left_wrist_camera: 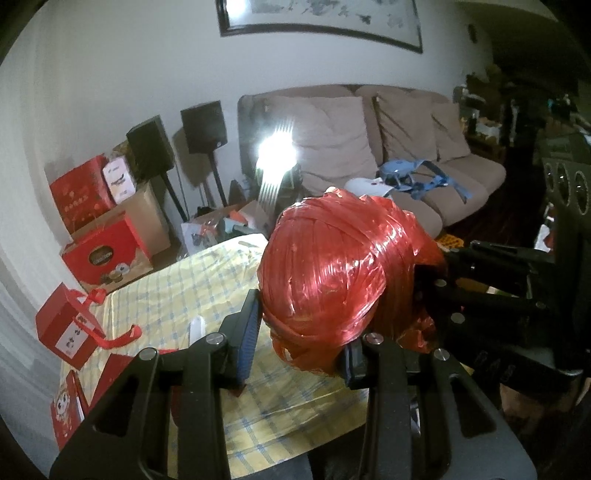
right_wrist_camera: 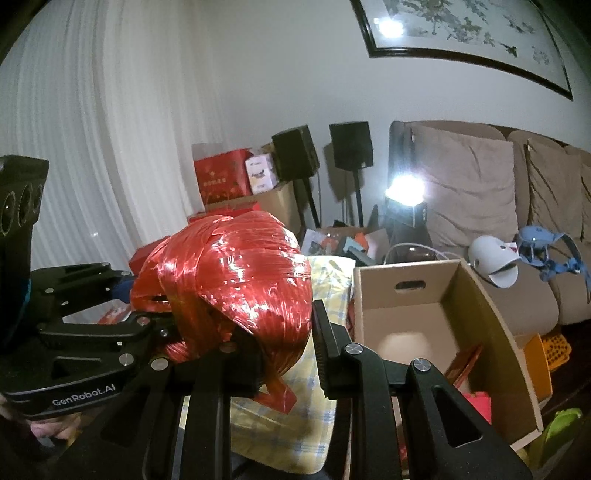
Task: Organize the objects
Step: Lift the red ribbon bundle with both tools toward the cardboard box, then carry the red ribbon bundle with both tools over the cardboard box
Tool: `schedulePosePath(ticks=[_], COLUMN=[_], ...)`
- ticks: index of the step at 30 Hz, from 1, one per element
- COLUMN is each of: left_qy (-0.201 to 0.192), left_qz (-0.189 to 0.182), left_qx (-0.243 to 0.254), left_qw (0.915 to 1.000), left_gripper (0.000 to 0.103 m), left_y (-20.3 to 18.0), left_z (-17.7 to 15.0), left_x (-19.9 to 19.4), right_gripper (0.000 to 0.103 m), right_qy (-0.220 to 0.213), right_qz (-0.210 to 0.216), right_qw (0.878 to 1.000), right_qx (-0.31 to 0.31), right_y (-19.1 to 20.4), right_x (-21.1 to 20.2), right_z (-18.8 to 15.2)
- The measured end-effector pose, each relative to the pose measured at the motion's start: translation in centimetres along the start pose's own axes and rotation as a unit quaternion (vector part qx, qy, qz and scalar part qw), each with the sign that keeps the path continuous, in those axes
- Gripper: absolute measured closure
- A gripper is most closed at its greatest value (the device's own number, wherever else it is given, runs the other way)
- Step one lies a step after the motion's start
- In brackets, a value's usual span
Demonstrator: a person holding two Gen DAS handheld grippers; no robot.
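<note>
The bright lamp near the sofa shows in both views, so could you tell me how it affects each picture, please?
Left wrist view: the lamp blows out white, with streaks of flare falling toward the red ball of twine. Right wrist view: the lamp makes a smaller bloom and glares off the framed picture. Both views show fisheye bending, dark corners and shiny highlights on the twine.

One ball of red twine [left_wrist_camera: 340,266], centre frame; two grippers [left_wrist_camera: 299,350] [right_wrist_camera: 284,354] around it; one open cardboard box [right_wrist_camera: 480,295], lower right of right view; two black speakers [left_wrist_camera: 203,127] [left_wrist_camera: 149,142], upper left; one sofa [left_wrist_camera: 472,177] with three cushions [left_wrist_camera: 332,136]; one framed picture [left_wrist_camera: 321,18], top; one checked cloth [left_wrist_camera: 177,284], lower left
</note>
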State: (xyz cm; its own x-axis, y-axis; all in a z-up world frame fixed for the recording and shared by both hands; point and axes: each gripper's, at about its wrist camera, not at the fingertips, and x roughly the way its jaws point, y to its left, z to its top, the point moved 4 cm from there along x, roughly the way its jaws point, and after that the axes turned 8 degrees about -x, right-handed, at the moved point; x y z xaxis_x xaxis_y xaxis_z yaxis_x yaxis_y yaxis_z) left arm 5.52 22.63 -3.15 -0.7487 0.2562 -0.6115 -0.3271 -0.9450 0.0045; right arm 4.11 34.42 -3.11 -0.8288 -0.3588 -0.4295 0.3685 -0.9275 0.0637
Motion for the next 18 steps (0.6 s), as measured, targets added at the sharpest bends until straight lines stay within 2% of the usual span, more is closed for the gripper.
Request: schedulePosePath(ticks=[10, 18], left_qy=[-0.007, -0.005], left_qz=[-0.034, -0.053], left_qx=[0.016, 0.025], left_qw=[0.9993, 0.9983], left_gripper=[0.069, 0.068], left_y=[-3.1, -4.2], left_z=[1.4, 2.5], left_x=[0.8, 0.9], right_gripper=[0.081, 0.081], right_qy=[-0.01, -0.018], right_qz=[-0.026, -0.019], right_qw=[1.0, 0.999], right_qx=[0.002, 0.018], right_y=[-3.0, -4.6], right_x=[-1.9, -3.0], right_z=[0.3, 0.3])
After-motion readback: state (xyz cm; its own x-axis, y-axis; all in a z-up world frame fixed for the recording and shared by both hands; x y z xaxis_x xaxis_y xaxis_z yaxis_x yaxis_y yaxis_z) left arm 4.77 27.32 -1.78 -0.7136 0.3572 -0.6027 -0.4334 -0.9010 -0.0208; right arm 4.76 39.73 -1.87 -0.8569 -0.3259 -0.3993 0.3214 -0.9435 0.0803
